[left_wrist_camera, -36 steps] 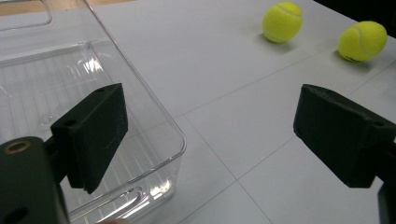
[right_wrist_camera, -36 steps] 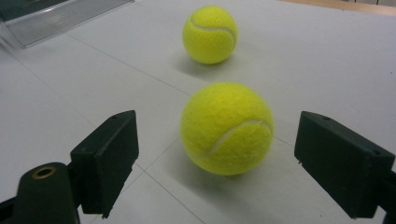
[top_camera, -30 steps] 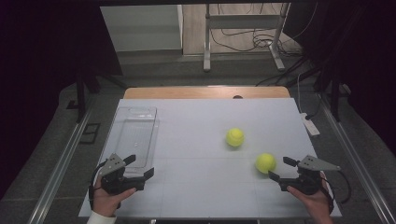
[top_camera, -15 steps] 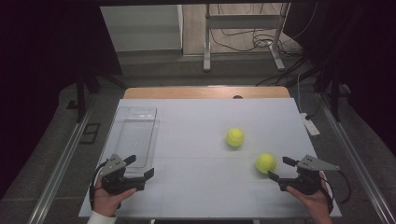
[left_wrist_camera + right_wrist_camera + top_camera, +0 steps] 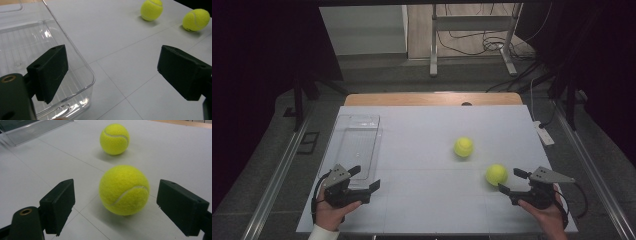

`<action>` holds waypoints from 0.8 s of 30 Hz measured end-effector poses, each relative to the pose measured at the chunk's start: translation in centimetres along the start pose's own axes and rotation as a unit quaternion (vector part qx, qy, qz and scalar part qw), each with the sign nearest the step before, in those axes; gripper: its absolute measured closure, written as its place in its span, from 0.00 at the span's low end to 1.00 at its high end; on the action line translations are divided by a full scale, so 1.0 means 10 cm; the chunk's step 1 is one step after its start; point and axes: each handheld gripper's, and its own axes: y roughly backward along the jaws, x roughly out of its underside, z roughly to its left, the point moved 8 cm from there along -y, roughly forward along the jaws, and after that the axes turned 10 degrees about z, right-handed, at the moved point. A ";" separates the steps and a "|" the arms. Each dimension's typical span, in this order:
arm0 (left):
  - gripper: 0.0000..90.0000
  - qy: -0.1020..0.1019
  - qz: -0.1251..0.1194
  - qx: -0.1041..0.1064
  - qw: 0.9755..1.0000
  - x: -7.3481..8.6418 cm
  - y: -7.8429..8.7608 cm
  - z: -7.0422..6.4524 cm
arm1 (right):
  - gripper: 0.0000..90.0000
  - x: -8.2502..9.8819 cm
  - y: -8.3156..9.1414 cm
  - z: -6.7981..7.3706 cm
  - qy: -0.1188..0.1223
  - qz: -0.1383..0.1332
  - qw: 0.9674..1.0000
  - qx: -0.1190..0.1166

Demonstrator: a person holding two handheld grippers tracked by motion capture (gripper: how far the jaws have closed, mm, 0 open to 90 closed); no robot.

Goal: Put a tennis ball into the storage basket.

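Two yellow tennis balls lie on the white table (image 5: 422,150). The near ball (image 5: 496,174) (image 5: 124,189) (image 5: 196,19) sits just ahead of my right gripper (image 5: 513,181) (image 5: 125,206), which is open with its jaws either side of the ball's near face, not touching it. The far ball (image 5: 463,147) (image 5: 114,138) (image 5: 151,9) rests further back, toward the centre. A clear plastic bin (image 5: 356,142) (image 5: 30,50) stands at the left. My left gripper (image 5: 364,178) (image 5: 112,75) is open at the bin's near right corner, one jaw over the bin, nothing held.
A white power strip (image 5: 543,133) lies at the table's right edge. Metal rails (image 5: 277,175) run along both sides of the table. A wooden strip (image 5: 432,99) borders the far edge, with a stand and cables on the floor beyond.
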 end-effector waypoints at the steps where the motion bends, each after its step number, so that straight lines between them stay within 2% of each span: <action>1: 0.12 -0.001 0.000 0.000 1.000 -0.01 0.00 -0.01 | 0.17 0.00 0.01 0.00 0.000 -0.001 1.000 -0.001; 9: 0.11 -0.009 0.004 -0.002 1.000 -0.11 -0.05 -0.11 | 0.17 0.00 0.01 0.01 -0.001 -0.004 1.000 -0.012; 13: 0.11 -0.011 0.007 0.000 1.000 -0.14 -0.09 -0.16 | 0.17 0.00 0.01 0.02 0.002 -0.003 1.000 -0.010; 24: 0.11 -0.039 0.007 0.026 0.999 -0.41 -0.24 -0.40 | 0.17 0.01 0.03 0.00 -0.001 -0.001 1.000 -0.009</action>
